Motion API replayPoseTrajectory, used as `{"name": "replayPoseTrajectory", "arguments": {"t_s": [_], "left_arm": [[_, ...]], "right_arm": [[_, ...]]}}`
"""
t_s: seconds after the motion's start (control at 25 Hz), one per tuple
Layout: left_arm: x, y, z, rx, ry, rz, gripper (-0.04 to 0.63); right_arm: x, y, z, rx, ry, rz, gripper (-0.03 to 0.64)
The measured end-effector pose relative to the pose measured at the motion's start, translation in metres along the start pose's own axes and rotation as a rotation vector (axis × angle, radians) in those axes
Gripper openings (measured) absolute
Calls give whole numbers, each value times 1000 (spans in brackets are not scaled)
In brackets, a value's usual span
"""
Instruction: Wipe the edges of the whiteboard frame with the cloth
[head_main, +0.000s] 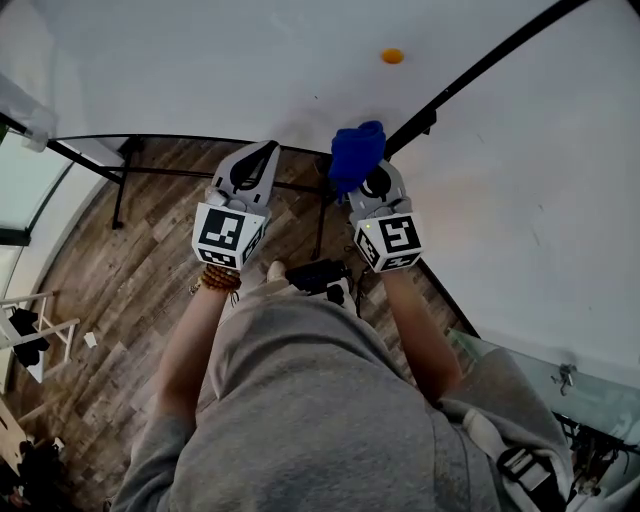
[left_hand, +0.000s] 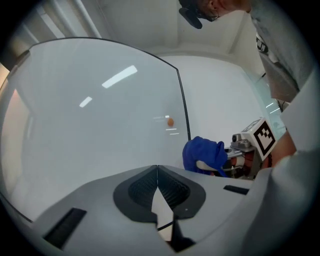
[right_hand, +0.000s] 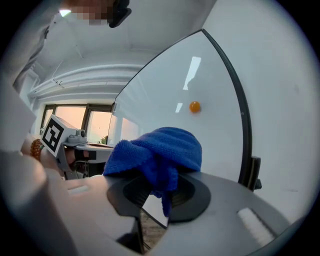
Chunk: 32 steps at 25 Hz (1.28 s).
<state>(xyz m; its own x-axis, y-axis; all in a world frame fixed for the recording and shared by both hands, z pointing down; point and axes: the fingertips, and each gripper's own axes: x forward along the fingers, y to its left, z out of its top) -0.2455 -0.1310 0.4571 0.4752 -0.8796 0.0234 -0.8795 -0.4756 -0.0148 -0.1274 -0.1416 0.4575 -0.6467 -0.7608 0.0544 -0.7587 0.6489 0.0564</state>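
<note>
The whiteboard (head_main: 250, 70) is a large white panel in a thin black frame (head_main: 480, 70); the frame's right edge also shows in the left gripper view (left_hand: 185, 110) and the right gripper view (right_hand: 241, 112). A blue cloth (head_main: 357, 152) bulges from my right gripper (head_main: 365, 178), which is shut on it just left of that right edge, near the lower corner. The cloth (right_hand: 160, 152) covers the jaw tips of the right gripper (right_hand: 162, 192). My left gripper (head_main: 258, 158) is held level beside it at the board's bottom edge, shut with nothing in it (left_hand: 157, 175).
An orange magnet (head_main: 392, 56) sticks to the board. A black clamp (head_main: 425, 122) sits on the frame's right edge. Black stand legs (head_main: 120, 190) and a dark object (head_main: 315, 275) are on the wooden floor (head_main: 130, 290) below. Windows lie to the left.
</note>
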Motion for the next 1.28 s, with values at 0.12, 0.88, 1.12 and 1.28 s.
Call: {"name": "replayPoseTrajectory", "arguments": {"t_s": [0.12,0.88,1.12,1.28], "left_arm": [[-7,2,24,28,-72,63,9],[-36,6,16,37,-72,148,8],[-39,7,11,33,-63,160,8],[-40,8,4,26,-51,164,8]], "right_arm": [[-3,7,12,-13,-35,-30,84],[-3,39,-9,-12,-3,-2,81],[-2,37,-12,-16,1,10,81],[0,36,-13,-22,2,23,81]]}}
